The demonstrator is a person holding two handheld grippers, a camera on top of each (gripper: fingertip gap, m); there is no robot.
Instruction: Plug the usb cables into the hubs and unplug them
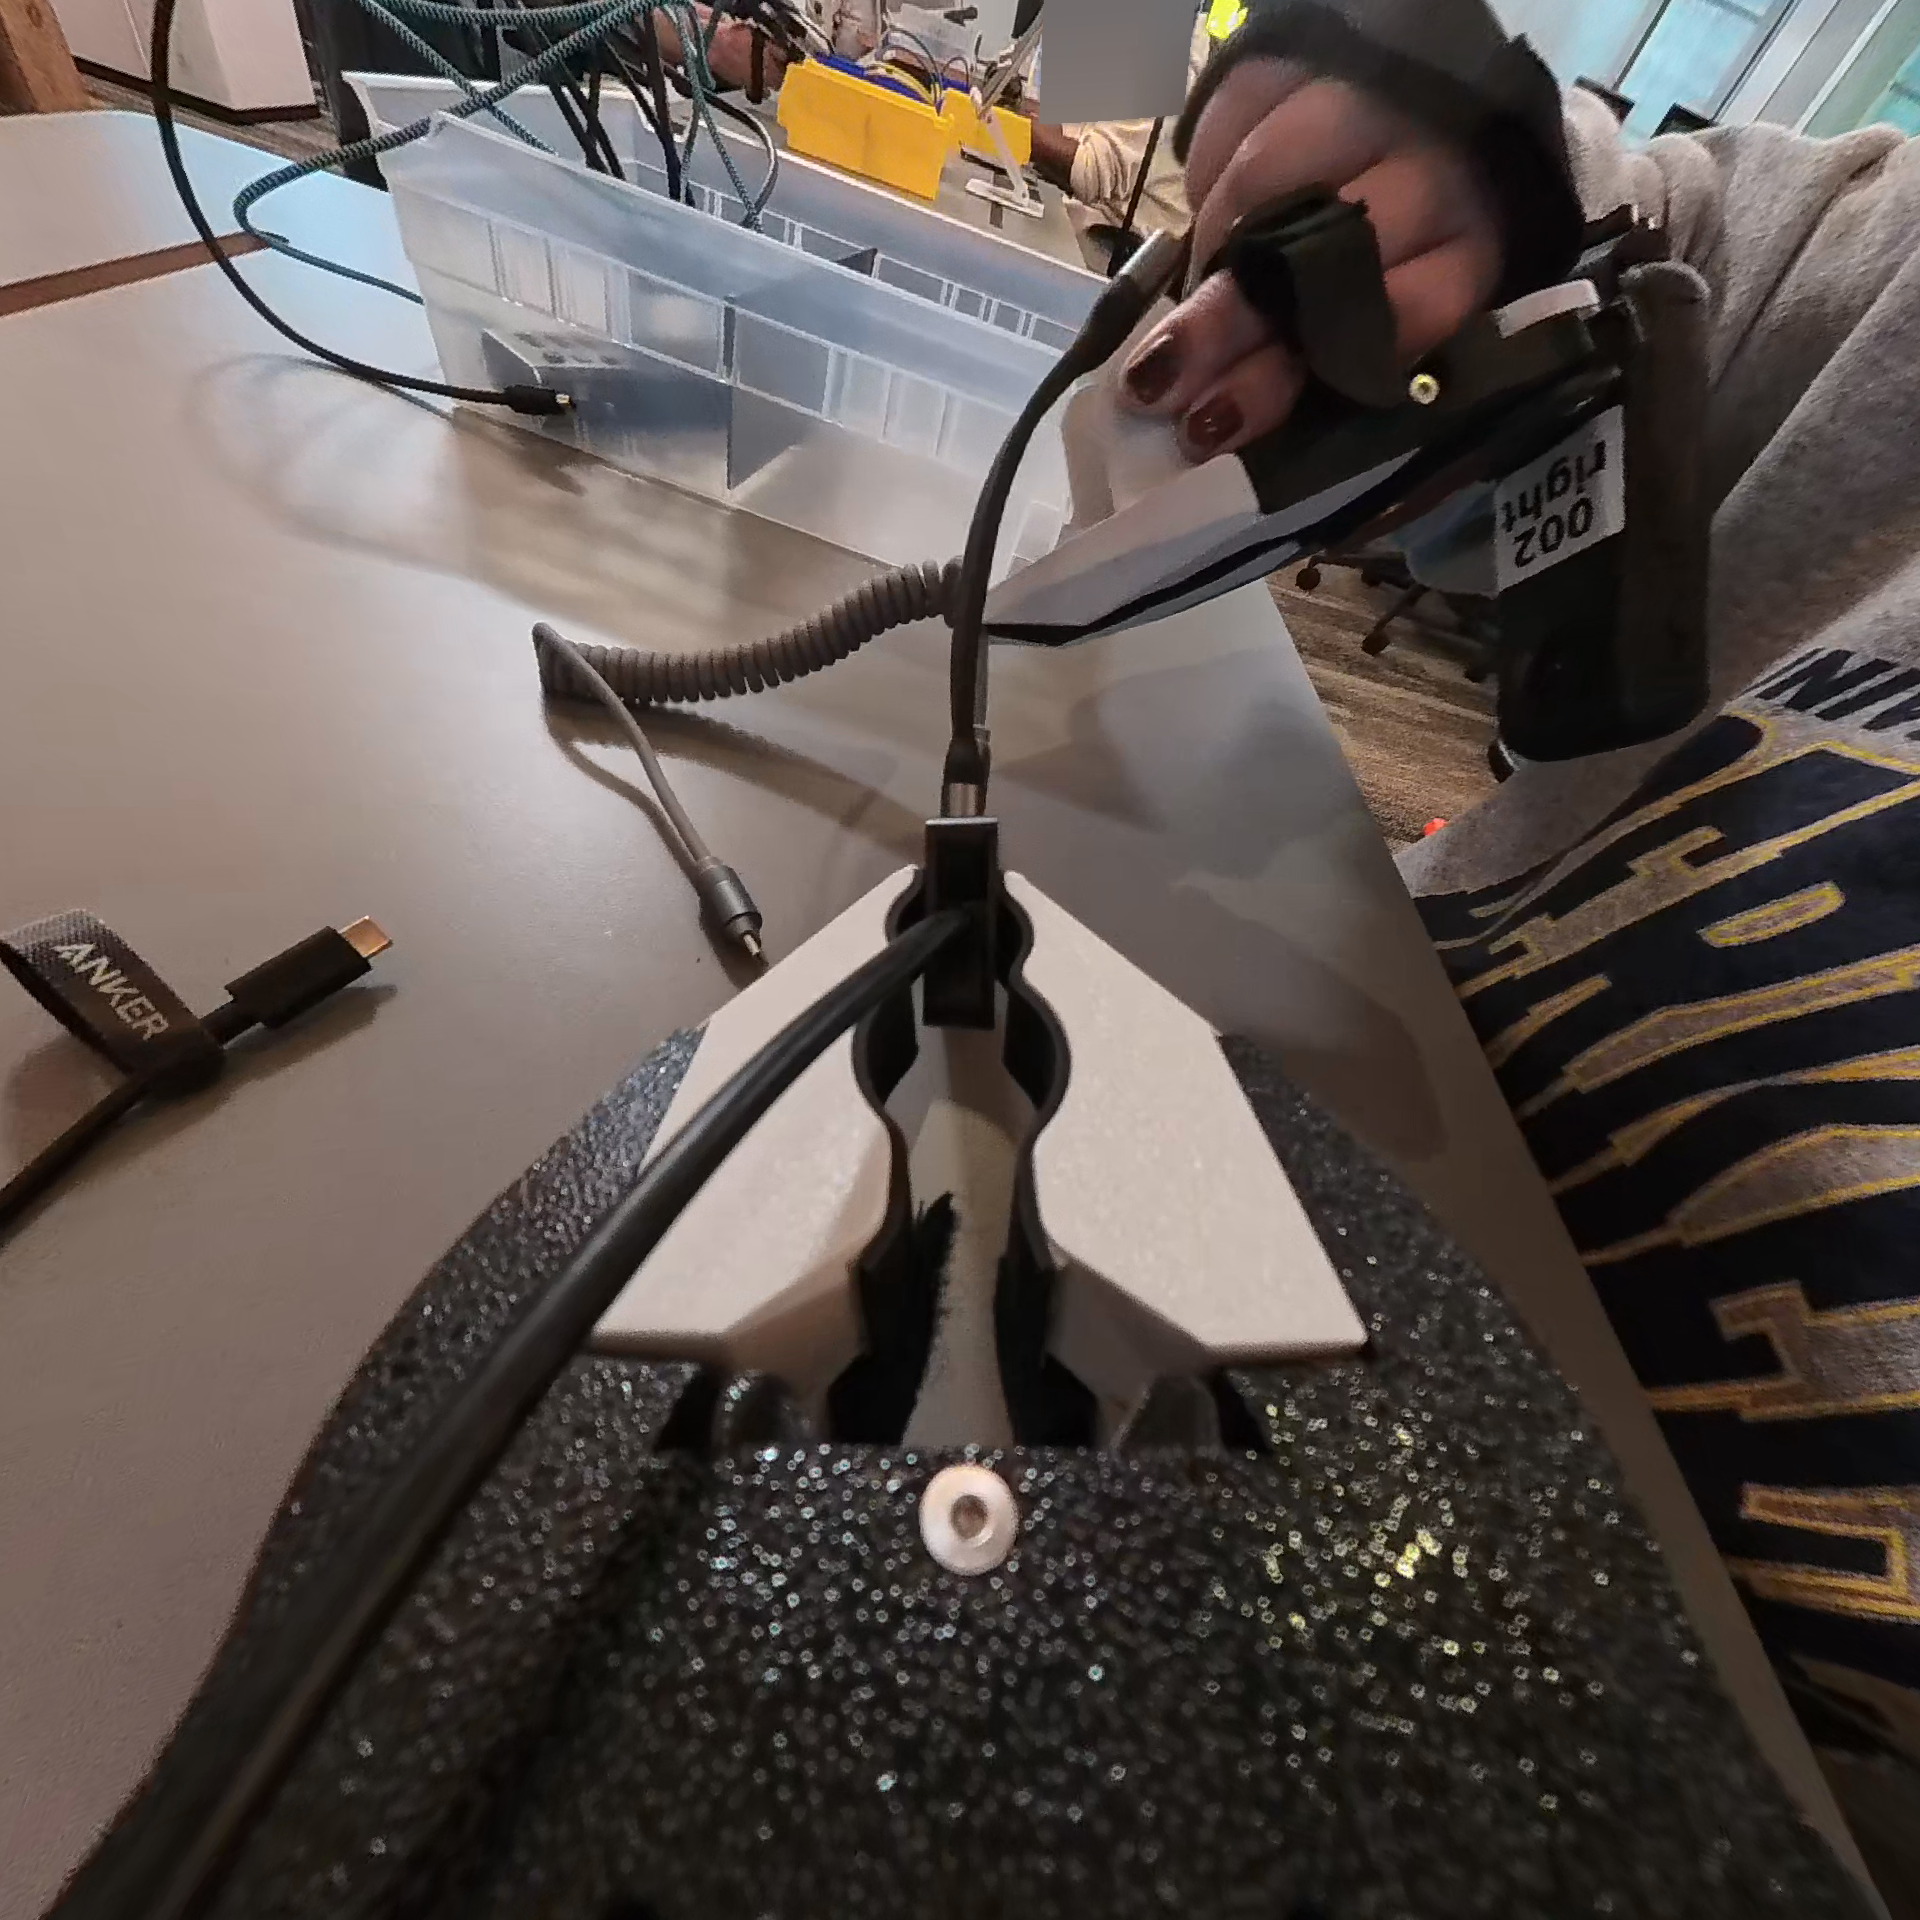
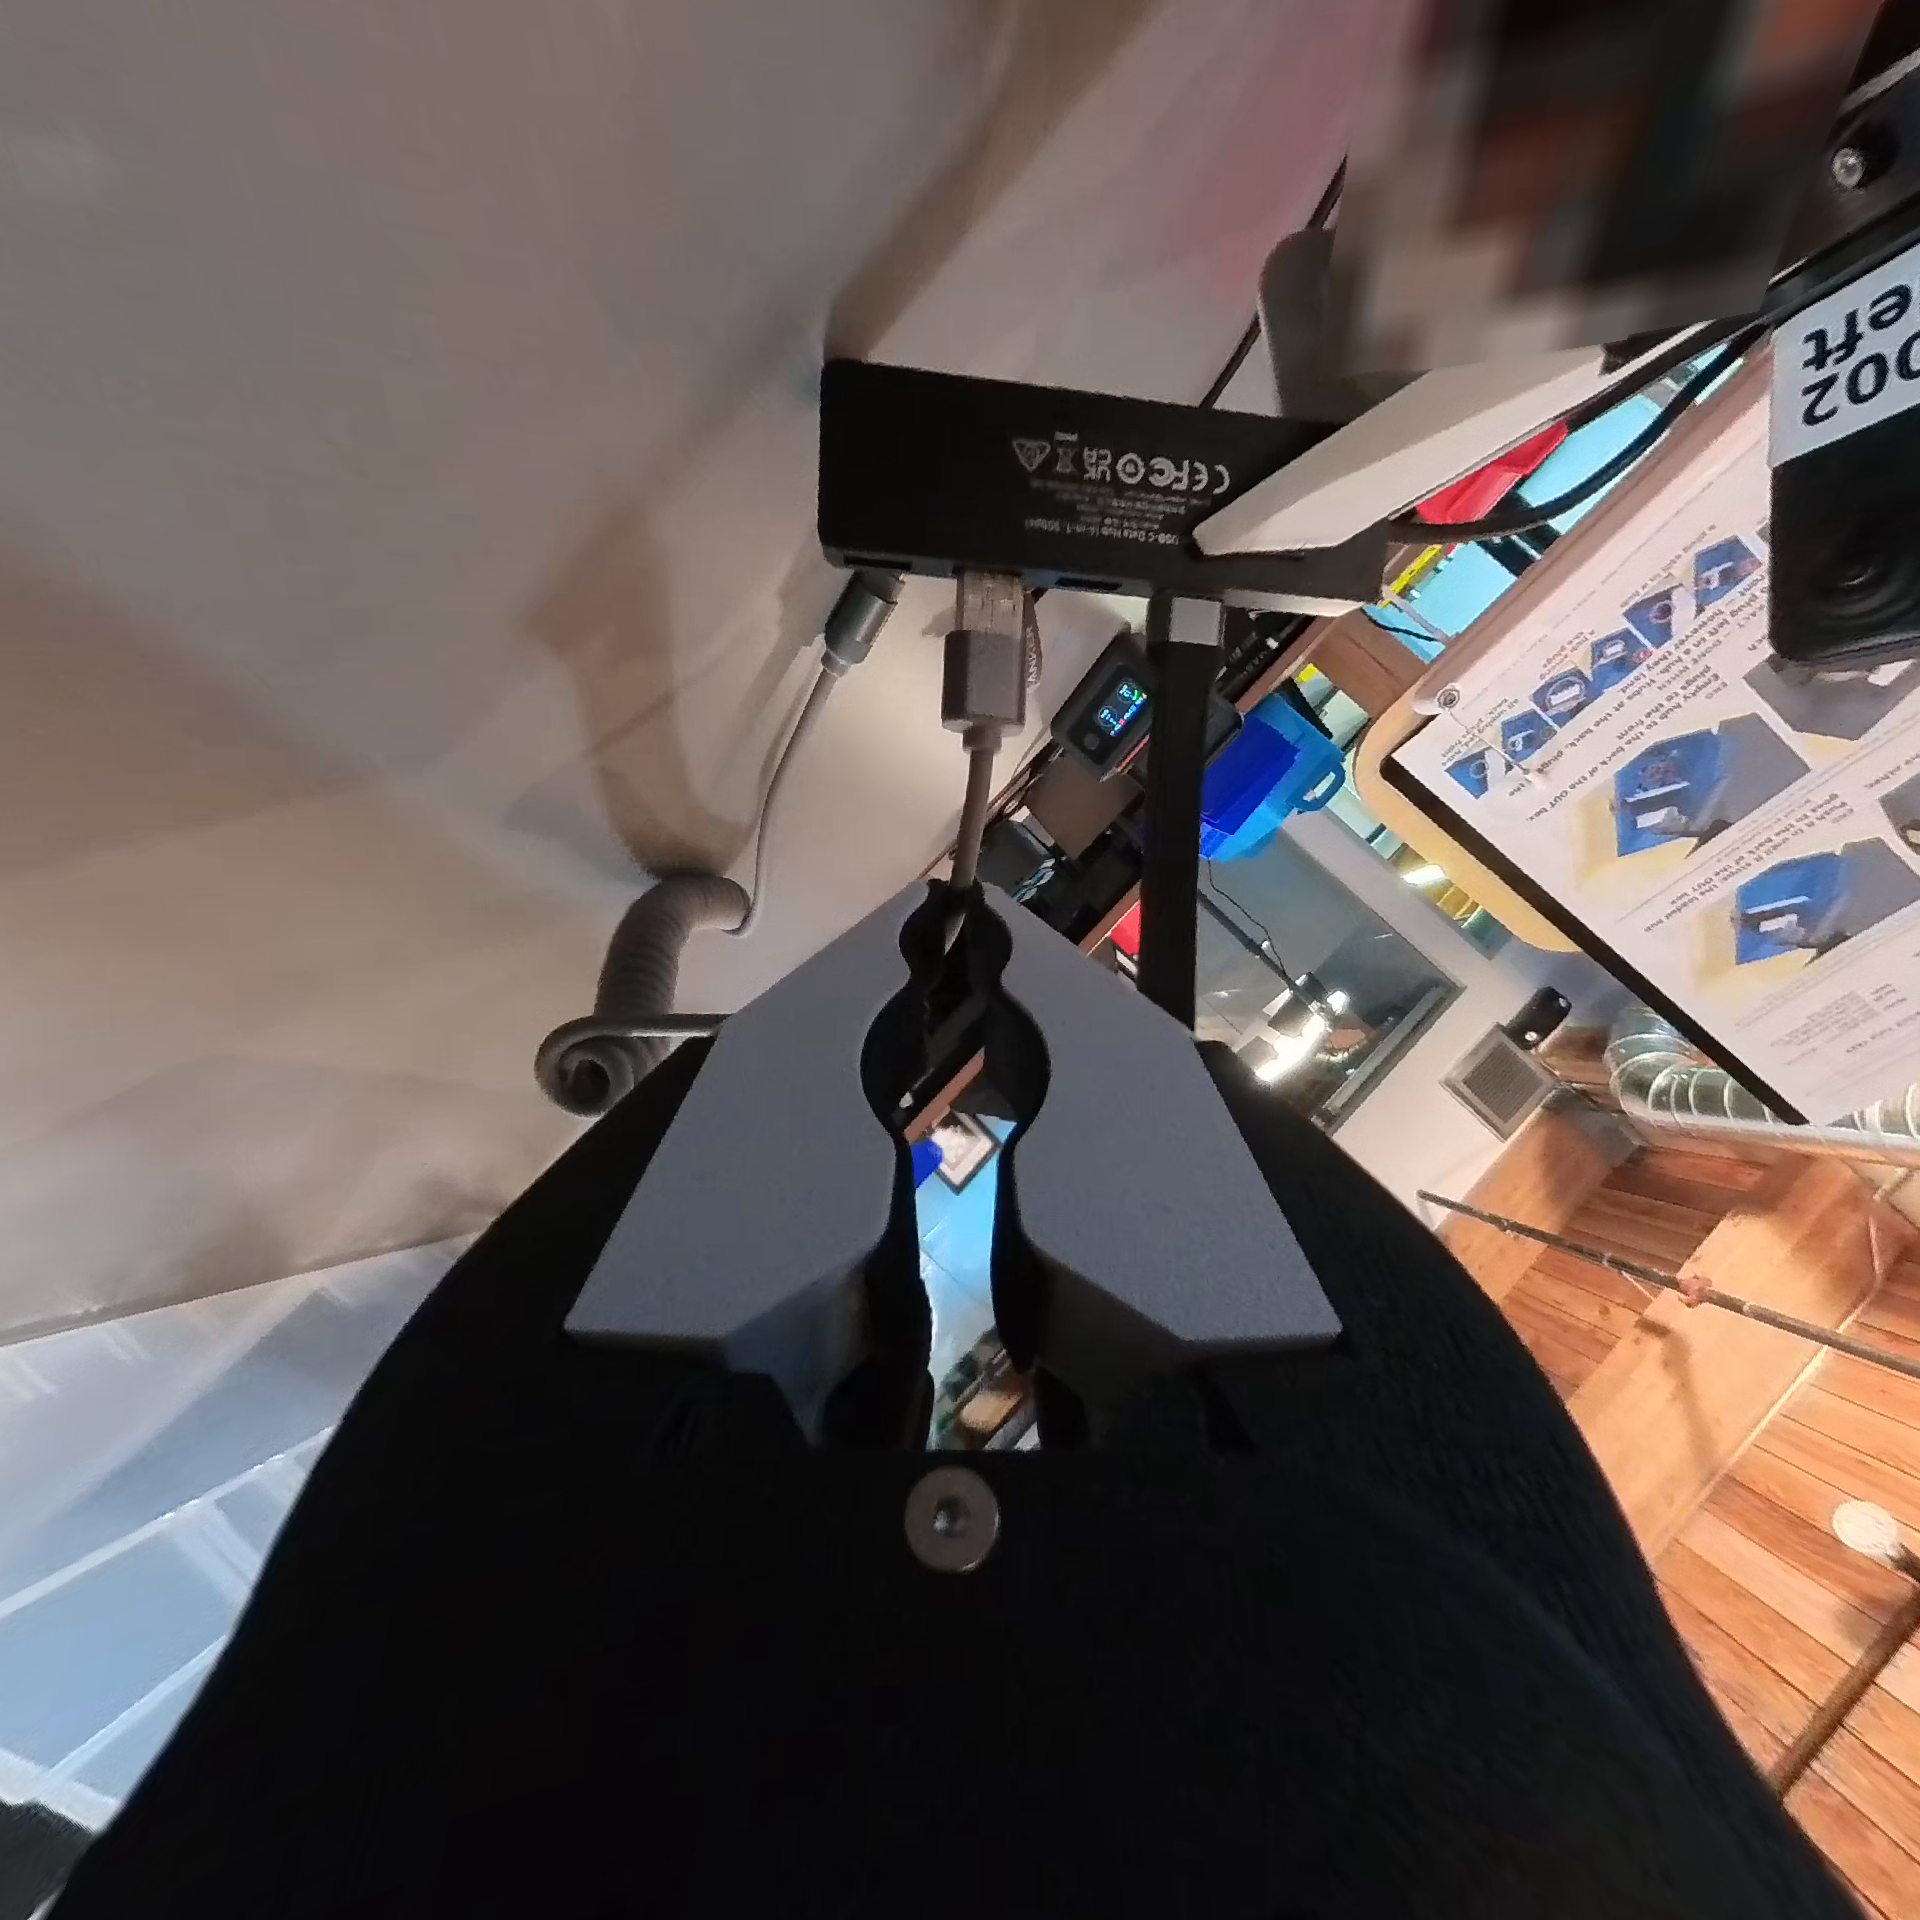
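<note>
**A:** so where's the hub right now?

**B:** the black USB hub (image 2: pixel 1049 473) is pinched end-on in the left gripper (image 1: pixel 961 914), jaws nearly together on it, held up above the brown table (image 1: pixel 312 644). Its own black lead (image 1: pixel 582 1247) trails back over the left finger.

**A:** and the right one?

**B:** right gripper (image 2: pixel 961 935) is squeezed narrow on a grey braided cable (image 2: pixel 971 821), just behind its USB-A plug (image 2: pixel 985 644), which is sitting in a hub port. A grey coiled cable (image 2: pixel 634 966) is plugged in right beside it. Another black cable (image 1: pixel 301 971) with a strap lies loose on the table, near a clear bin (image 1: pixel 644 301).
</note>
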